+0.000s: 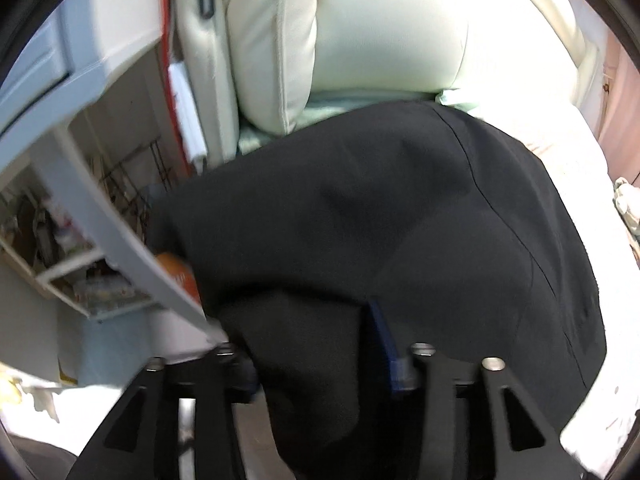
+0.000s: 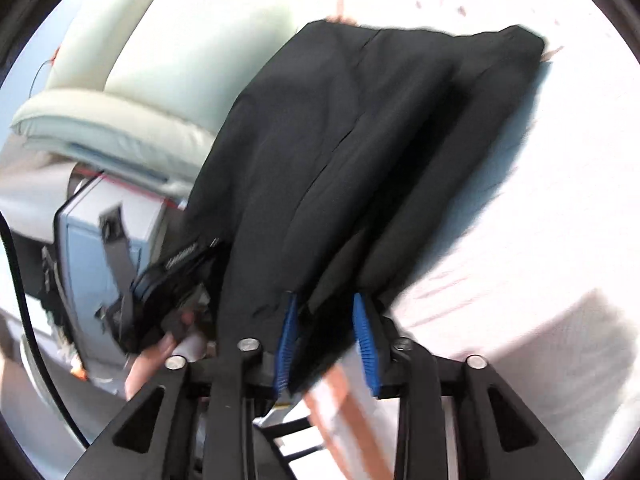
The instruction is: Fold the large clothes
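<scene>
- Black garment [image 2: 360, 152] lies spread over a white bed sheet [image 2: 540, 220], stretching away from both tongs toward a pale green cushioned headboard [image 1: 380, 32].
- Right tongs [image 2: 326, 340]: near end of the garment is bunched between the two blue pads [image 2: 362, 332]. Cloth fills the gap and appears to be pinched. The left pad is partly wrapped by a fold.
- Left tongs [image 1: 320, 360]: a thick fold of the same dark cloth [image 1: 360, 220] runs down between the fingers. Only one blue pad [image 1: 386, 344] shows, on the right of the fold. The other finger is covered by cloth. Cannot tell whether the pads press on the fold or only stand beside it.
- In the left wrist view the garment drapes off the bed edge toward a grey-blue frame [image 1: 100, 208].
- In the right wrist view the person's hand [image 2: 148, 360] is seen at the left of the garment, beside a blue case [image 2: 104, 248].
- Both views are motion-blurred.
</scene>
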`<state>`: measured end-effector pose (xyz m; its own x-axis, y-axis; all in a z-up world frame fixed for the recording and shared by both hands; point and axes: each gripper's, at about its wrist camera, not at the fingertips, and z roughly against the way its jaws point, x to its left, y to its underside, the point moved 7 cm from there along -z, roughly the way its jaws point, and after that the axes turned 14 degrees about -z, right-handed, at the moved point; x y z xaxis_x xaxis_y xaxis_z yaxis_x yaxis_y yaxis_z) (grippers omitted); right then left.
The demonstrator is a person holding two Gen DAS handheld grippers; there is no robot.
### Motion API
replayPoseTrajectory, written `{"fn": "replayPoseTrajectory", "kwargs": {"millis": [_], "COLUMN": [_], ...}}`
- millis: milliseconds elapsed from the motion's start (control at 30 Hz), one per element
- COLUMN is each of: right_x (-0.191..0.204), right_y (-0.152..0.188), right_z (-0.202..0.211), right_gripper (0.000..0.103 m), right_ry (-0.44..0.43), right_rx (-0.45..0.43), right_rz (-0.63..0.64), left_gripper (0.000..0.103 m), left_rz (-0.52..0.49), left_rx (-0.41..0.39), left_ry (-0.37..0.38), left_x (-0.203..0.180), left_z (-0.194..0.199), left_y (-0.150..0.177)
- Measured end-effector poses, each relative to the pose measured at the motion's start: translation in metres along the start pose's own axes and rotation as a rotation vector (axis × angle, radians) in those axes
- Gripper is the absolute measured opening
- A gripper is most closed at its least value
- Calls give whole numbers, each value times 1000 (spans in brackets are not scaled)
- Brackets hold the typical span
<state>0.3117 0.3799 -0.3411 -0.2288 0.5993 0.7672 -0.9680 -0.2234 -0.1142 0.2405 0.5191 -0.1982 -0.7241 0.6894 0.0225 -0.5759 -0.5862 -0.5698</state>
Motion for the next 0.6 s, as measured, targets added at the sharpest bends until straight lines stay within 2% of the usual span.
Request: {"fn": "replayPoseTrajectory", "kwargs": {"millis": [233,300,333,433,600], "right_x": [-4,-3,-4,-11,-28], "right_y": [5,8,11,19,31], "right_z": [39,53,62,87,127], "right_gripper": [40,61,64,66,72], "right_ry": [68,70,76,84,121], "right_rx": [-69,-99,-118,-137,-176], "right_rz": [27,37,46,56,47], "left_gripper": [62,63,63,63,63], "left_rz": [-2,-17,-29,-66,-118], "left_rx": [9,8,6,6,-16], "left_ry": [37,44,43,50,122], "left_x": [-27,-37,-41,-55,-84], "left_z": [34,45,50,61,91], "left_y": [46,59,64,75,91]}}
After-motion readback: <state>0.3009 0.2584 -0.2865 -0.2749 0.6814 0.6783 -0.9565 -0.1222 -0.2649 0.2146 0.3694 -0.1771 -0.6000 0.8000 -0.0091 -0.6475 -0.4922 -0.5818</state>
